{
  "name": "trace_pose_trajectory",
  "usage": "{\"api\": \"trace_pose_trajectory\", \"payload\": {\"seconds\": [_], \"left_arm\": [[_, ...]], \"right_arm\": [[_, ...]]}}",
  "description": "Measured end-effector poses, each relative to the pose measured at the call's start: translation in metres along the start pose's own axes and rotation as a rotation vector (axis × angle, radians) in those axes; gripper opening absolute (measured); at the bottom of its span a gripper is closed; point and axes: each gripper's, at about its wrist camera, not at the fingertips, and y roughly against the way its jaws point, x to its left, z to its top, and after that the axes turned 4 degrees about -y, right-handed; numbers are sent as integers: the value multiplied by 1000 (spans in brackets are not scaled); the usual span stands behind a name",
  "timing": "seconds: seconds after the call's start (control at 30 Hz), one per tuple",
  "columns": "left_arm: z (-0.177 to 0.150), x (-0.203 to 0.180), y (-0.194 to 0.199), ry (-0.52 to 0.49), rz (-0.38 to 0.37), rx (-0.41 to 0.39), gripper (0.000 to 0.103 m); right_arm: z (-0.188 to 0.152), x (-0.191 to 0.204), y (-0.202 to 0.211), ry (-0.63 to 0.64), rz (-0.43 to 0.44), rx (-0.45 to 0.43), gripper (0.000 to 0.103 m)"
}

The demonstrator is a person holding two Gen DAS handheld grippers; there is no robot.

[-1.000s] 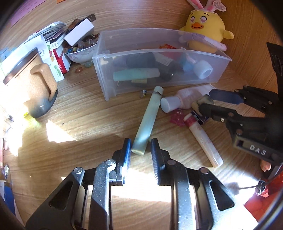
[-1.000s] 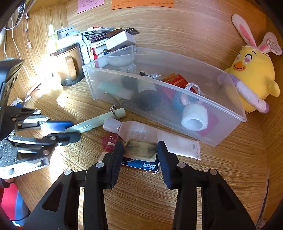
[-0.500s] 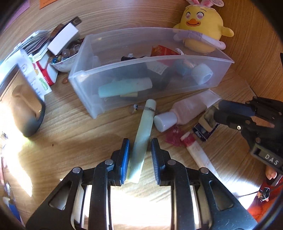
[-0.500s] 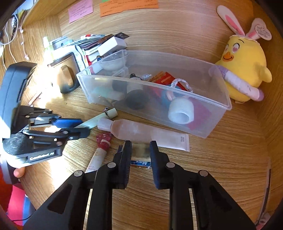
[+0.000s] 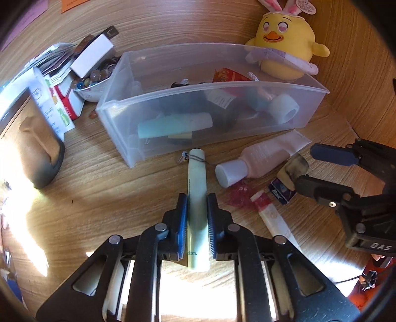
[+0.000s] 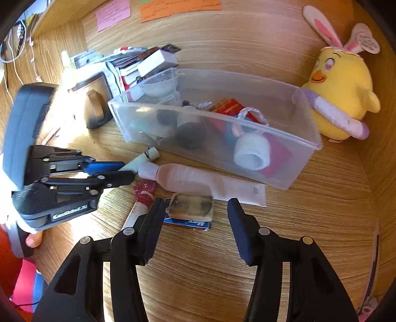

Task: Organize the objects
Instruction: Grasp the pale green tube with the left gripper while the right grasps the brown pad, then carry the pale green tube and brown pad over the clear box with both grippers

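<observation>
My left gripper (image 5: 196,198) is shut on a pale green tube (image 5: 196,173) that lies on the wooden desk, its far end near the clear plastic bin (image 5: 210,85). The bin holds several toiletries. In the right wrist view the left gripper (image 6: 126,171) pinches that tube (image 6: 151,153) at the left. My right gripper (image 6: 197,205) is opening; its jaws stand wide around a worn eraser in a blue sleeve (image 6: 190,206) without pressing it. A pink squeeze tube (image 6: 185,177) and a red-capped white tube (image 6: 138,205) lie beside it.
A yellow plush chick (image 5: 284,37) sits behind the bin's right end. A bowl of beads (image 5: 94,79), stacked small boxes (image 5: 94,52) and a cork-handled mug (image 5: 32,138) crowd the left. A wooden wall with sticky notes (image 6: 178,7) stands at the back.
The left gripper slid forward along the green tube and closed on it. The right gripper narrowed onto the eraser, then spread wide again, and the eraser stays on the desk.
</observation>
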Motion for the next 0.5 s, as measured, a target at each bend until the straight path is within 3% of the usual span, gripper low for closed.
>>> {"api": "trace_pose_trajectory", "payload": {"seconds": [0.17,0.33,0.5], "left_arm": [[-15,5,8,45,15,-6,15],[-26,14,15,104,10,-17,15],[-32,24,25,161,12,-44,15]], "right_arm": [[-3,7,-17,11,-4,48,48],[-3,5,-17,8,-5,33,38],[-3,0,-15,-19,1,19,37]]}}
